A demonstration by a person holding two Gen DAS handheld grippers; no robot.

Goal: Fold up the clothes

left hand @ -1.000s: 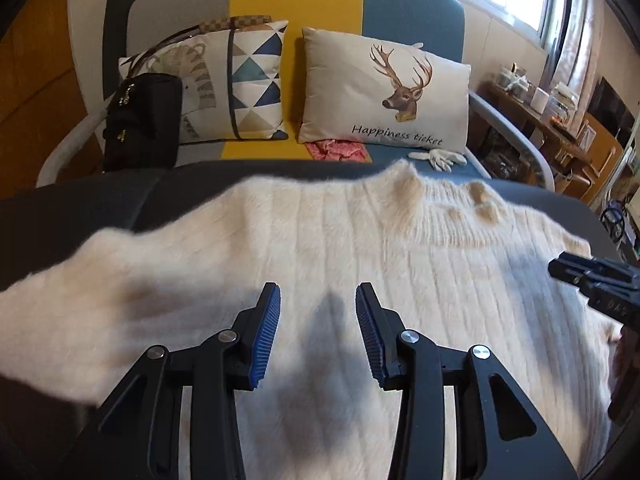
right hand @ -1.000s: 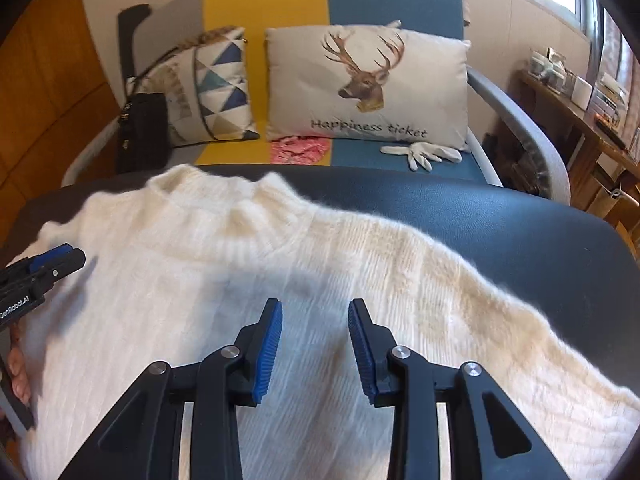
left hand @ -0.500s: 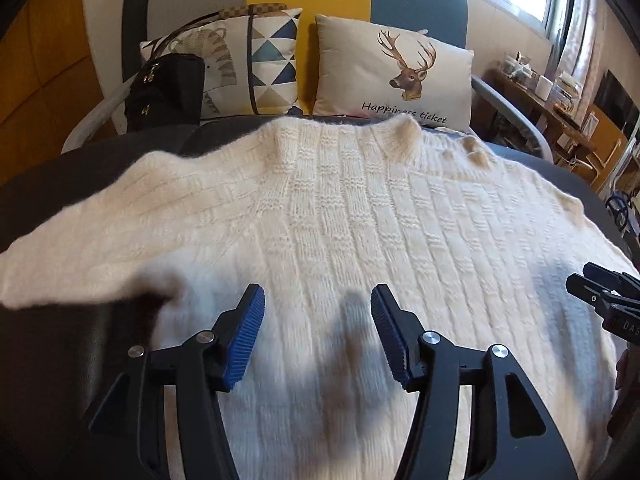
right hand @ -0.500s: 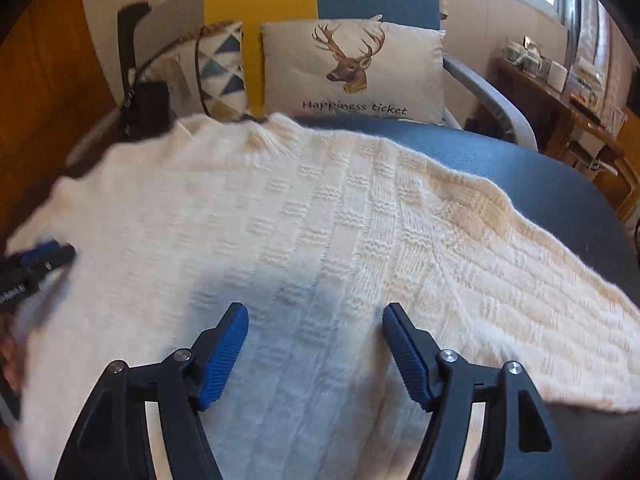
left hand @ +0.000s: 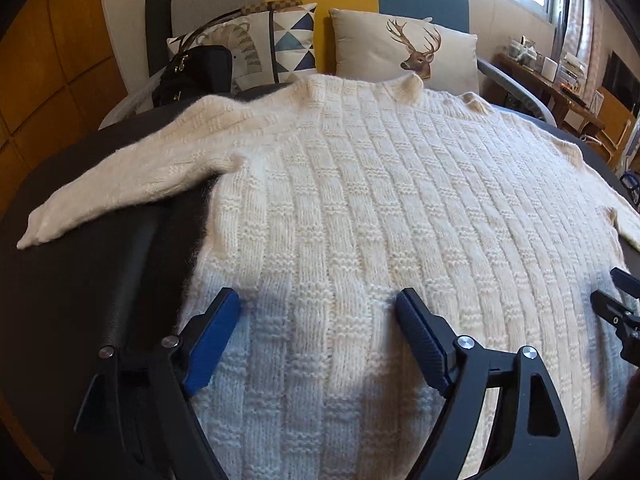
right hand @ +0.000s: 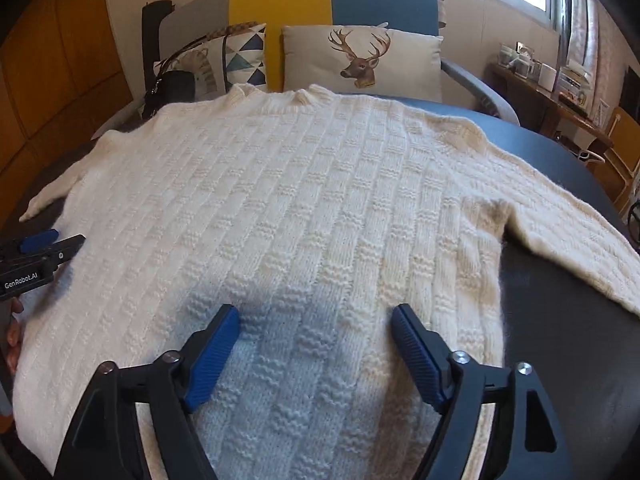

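A cream knitted sweater (left hand: pixel 360 208) lies spread flat on a dark round table (left hand: pixel 80 272), collar toward the sofa. Its left sleeve (left hand: pixel 120 188) stretches out to the table's left; its right sleeve (right hand: pixel 560 224) lies out to the right. My left gripper (left hand: pixel 318 312) hangs open over the sweater's lower left part, nothing between its blue pads. My right gripper (right hand: pixel 316 320) is open too, above the lower right part of the sweater (right hand: pixel 300 200). Each gripper shows at the edge of the other's view: the right one (left hand: pixel 616 304), the left one (right hand: pixel 36 256).
Behind the table stands a sofa (right hand: pixel 332 4) with a deer cushion (right hand: pixel 360 60), a triangle-patterned cushion (left hand: pixel 272 48) and a black handbag (left hand: pixel 196 72). A wooden shelf with small items (right hand: pixel 552 80) stands at the right. Wooden panels (left hand: pixel 52 80) cover the left wall.
Both grippers have opened wider and pulled back and up from the sweater. The sweater now lies flat, with both sleeves spread out.
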